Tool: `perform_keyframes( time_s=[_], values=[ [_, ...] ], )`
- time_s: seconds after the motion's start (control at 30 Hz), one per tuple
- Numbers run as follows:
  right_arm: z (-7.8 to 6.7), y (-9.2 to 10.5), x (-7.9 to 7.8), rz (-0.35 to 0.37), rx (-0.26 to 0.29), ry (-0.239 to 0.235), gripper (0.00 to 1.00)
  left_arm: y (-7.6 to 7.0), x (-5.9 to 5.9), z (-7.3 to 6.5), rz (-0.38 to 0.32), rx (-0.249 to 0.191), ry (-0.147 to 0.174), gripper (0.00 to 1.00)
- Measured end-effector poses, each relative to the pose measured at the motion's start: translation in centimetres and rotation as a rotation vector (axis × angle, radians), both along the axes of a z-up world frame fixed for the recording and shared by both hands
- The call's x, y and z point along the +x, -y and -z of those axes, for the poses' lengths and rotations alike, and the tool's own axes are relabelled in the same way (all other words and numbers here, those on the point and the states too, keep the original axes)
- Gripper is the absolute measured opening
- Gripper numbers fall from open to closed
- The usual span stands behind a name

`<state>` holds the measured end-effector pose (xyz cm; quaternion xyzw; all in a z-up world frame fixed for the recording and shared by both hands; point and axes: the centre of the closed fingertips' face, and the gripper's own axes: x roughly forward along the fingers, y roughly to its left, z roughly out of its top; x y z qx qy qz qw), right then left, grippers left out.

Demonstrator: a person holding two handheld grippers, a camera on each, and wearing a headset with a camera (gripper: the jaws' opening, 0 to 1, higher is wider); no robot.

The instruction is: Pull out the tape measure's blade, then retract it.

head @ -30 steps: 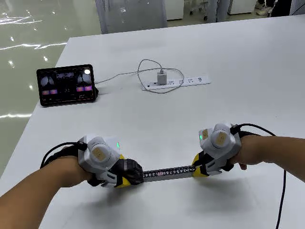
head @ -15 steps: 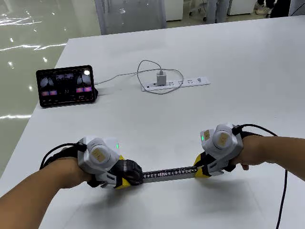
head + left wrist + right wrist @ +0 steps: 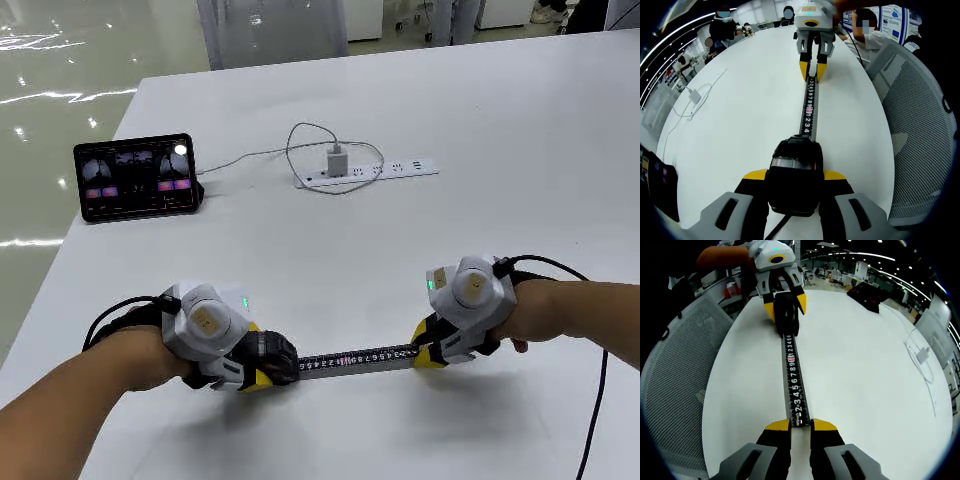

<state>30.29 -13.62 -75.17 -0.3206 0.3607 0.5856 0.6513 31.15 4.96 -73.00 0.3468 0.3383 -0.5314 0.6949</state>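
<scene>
The left hand-held gripper (image 3: pixel 795 175) clamps the black case (image 3: pixel 794 167), its jaws spread to the case's width. From the case the blade (image 3: pixel 794 380) runs straight over the desk (image 3: pixel 450 220) to the right hand-held gripper (image 3: pixel 801 425), whose nearly closed jaws pinch its tip. The desk's edge runs alongside the blade on the person's side, with a mesh chair (image 3: pixel 920 125) past it. Ahead of both hand-held grippers lies open desk, with a power strip (image 3: pixel 370 172) and tablet (image 3: pixel 137 178) well apart from them.

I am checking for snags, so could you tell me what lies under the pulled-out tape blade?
Bare white table lies under the blade. Its tip is hidden in the jaws of the right gripper, and its other end runs into the case held by the left gripper.
</scene>
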Motion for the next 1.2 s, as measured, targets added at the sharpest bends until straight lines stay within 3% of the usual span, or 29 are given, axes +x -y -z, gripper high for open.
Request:
perform_keyframes(
  time_s=[1.2],
  values=[
    [0.0,1.8,0.1,0.006,-0.02,0.003,0.1,0.0,0.0,0.0,-0.001,-0.003,0.003,0.34]
  ],
)
